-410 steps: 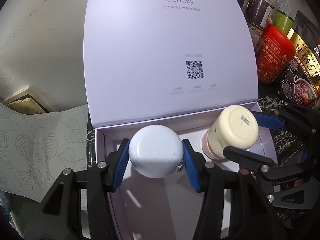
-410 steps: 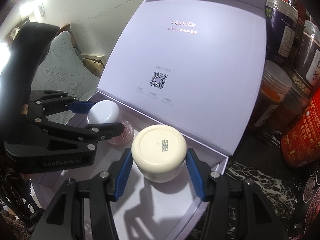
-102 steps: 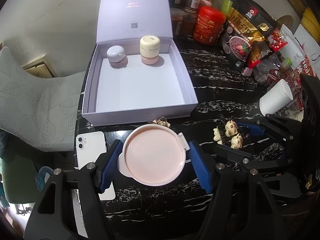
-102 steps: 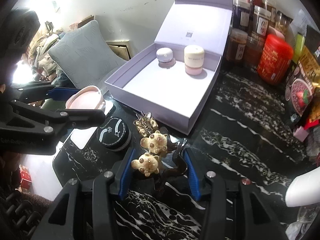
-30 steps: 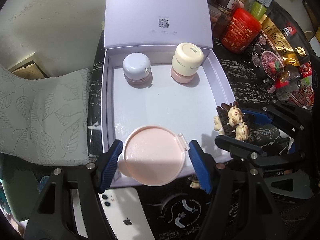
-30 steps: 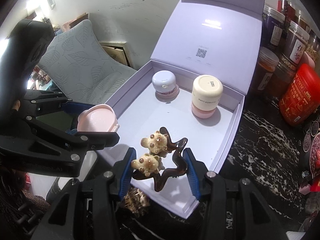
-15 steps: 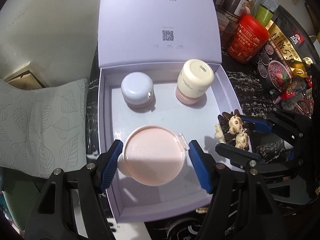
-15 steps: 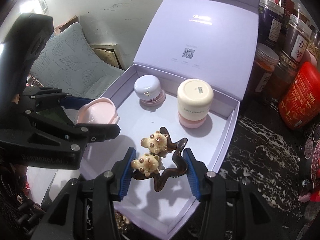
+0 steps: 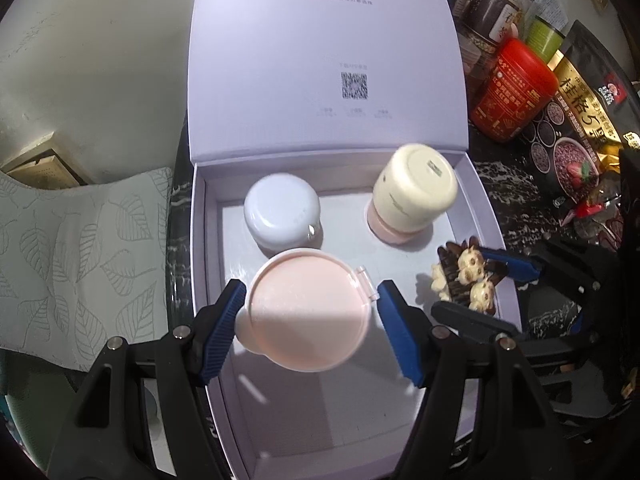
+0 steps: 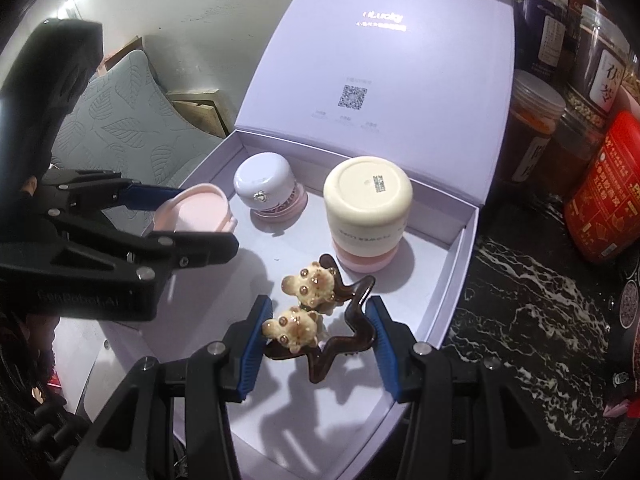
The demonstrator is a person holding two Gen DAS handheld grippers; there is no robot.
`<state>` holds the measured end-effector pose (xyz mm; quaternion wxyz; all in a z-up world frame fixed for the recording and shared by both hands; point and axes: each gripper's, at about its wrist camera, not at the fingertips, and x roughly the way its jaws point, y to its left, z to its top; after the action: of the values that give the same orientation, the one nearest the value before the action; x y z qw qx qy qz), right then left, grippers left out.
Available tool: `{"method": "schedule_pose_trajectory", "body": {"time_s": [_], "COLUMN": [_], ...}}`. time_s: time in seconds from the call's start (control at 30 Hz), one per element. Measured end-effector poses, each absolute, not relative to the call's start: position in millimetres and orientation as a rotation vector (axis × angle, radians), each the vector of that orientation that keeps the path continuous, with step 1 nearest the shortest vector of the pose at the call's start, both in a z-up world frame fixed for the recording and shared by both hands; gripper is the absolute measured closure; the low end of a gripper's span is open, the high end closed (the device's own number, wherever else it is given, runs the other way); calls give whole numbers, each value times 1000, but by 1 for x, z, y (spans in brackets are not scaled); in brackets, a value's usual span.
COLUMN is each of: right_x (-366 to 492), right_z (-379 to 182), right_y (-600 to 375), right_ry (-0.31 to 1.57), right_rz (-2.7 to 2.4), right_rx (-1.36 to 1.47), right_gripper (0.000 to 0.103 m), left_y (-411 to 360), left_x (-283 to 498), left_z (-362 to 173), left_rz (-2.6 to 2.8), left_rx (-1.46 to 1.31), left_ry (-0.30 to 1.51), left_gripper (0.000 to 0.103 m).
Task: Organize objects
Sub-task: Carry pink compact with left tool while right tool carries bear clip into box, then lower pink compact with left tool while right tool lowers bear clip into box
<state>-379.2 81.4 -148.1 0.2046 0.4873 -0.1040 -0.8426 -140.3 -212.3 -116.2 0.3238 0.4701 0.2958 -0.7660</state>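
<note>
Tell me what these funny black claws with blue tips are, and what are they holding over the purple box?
They are two grabbing tools that a person holds, one in each hand. Each has a small camera looking along its fingers, so each picture comes from one tool.

The left gripper is closed on a round pink compact. The right gripper is closed on a brown hair claw clip with little cream bear heads on it.

Both hang above the open lilac gift box, whose lid stands up at the back. Inside stand a small white-lidded jar and a taller cream jar. The box sits on a black marble-patterned counter, with food jars and a red canister beside it.
</note>
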Motion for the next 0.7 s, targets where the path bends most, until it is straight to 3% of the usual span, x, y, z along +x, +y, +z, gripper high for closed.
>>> {"method": "schedule_pose_trajectory", "body": {"time_s": [0.7], "right_x": [-400], "right_z": [-171], "right_y": [70], "right_ry": [-267], "right_rz": [-2325], "right_rx": [1368], "right_gripper": [54], "left_y": [-238], "left_x": [-156], "left_z": [-118], "left_rz": [-2061], "left_rx": [1149], "left_ry": [665], "left_gripper": [36]}}
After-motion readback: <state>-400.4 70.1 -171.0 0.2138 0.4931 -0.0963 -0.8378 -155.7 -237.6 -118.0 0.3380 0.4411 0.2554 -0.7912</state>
